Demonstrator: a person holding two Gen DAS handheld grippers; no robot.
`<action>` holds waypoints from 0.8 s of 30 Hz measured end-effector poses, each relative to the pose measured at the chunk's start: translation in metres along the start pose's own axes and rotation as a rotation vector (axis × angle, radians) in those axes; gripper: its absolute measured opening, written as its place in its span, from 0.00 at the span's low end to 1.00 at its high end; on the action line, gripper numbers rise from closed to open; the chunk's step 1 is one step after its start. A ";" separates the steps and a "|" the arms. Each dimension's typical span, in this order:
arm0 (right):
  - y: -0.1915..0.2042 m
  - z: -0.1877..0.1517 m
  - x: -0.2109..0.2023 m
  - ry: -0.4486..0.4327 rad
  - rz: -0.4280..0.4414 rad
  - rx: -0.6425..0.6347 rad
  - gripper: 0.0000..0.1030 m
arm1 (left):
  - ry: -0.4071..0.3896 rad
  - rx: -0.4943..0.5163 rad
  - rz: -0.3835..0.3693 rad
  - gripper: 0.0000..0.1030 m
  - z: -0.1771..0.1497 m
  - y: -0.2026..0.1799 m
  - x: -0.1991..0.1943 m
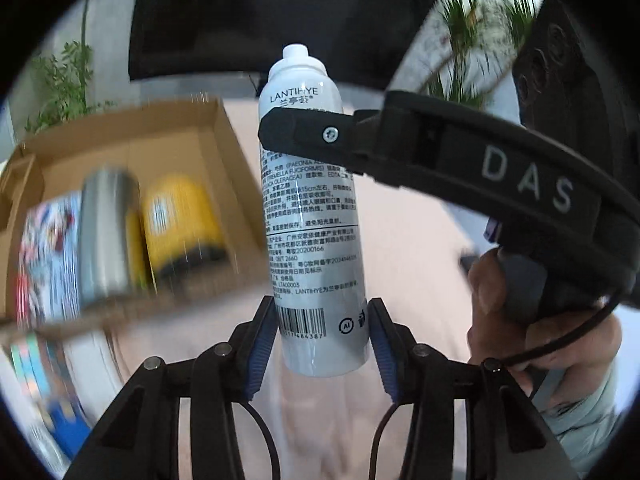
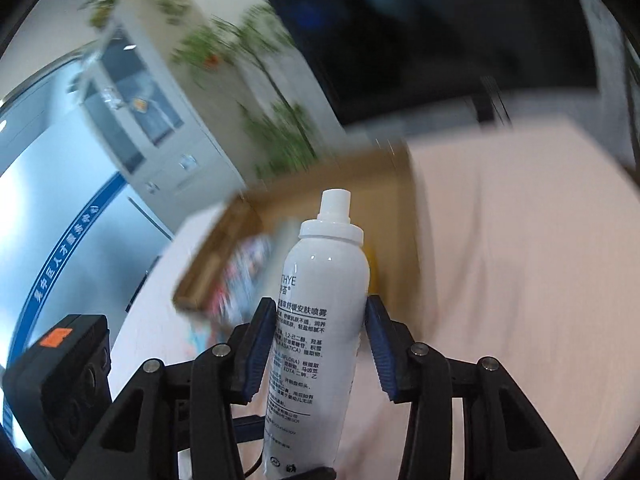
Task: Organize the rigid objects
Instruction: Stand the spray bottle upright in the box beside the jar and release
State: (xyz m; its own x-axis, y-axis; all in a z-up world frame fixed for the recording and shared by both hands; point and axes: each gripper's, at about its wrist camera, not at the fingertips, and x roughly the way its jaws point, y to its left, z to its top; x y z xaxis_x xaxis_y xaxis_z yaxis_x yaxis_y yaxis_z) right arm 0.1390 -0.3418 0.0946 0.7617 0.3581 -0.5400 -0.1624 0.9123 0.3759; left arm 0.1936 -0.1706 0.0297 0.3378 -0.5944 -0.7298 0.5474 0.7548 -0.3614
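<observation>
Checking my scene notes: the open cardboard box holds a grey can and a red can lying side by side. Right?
Not quite: beside the grey metal can in the open cardboard box lies a yellow can, not a red one; the left wrist view shows it.

Motion blurs the cardboard box and the cans inside; their labels are unreadable.

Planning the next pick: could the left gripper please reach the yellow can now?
Probably not: the left gripper is full, shut on the bottle; the can itself lies exposed in the box.
</observation>
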 end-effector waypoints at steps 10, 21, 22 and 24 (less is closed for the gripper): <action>-0.031 0.080 0.088 0.106 0.009 -0.117 0.41 | 0.097 -0.151 0.011 0.43 0.050 0.059 0.069; -0.090 0.020 0.142 0.145 -0.031 0.022 0.43 | 0.207 -0.201 0.033 0.44 0.040 0.060 0.105; -0.090 0.018 0.147 0.150 -0.039 0.021 0.43 | 0.201 -0.205 0.033 0.42 0.038 0.061 0.103; -0.088 0.012 0.159 0.170 -0.069 0.027 0.43 | 0.184 -0.213 0.032 0.36 0.033 0.061 0.091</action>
State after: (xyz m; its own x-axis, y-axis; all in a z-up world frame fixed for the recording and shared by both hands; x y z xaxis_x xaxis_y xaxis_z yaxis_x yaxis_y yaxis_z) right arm 0.2821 -0.3672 -0.0152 0.6534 0.3254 -0.6835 -0.0949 0.9310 0.3525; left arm 0.2826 -0.1879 -0.0398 0.1969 -0.5235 -0.8290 0.3592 0.8253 -0.4358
